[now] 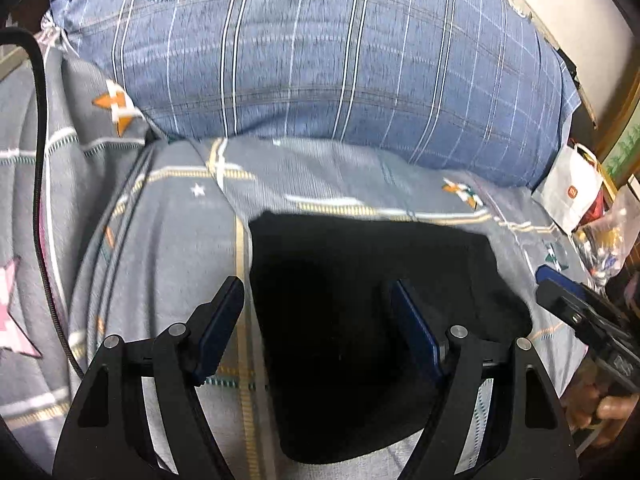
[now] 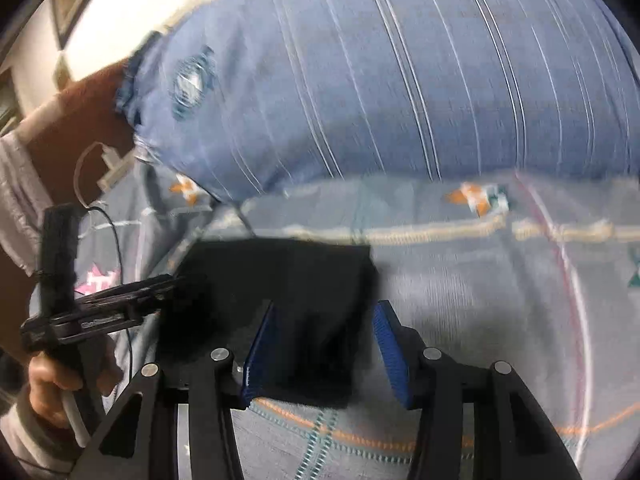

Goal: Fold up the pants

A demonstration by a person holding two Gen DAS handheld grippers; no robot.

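Left wrist: black pants (image 1: 360,300) folded square (matte) on gray bedsheet (image 1: 168,220); both claws spread, empty.

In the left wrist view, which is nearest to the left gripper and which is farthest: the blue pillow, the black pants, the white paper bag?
1. Black pants: lying between the open jaws of the left gripper.
2. White paper bag: off to the right, at the edge of the bed.
3. Blue pillow: straight ahead, beyond the pants, filling the top of the view.

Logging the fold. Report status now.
Left gripper open, right gripper open. Black pants folded flat on bedsheet. Blue pillow beyond, not in the way.
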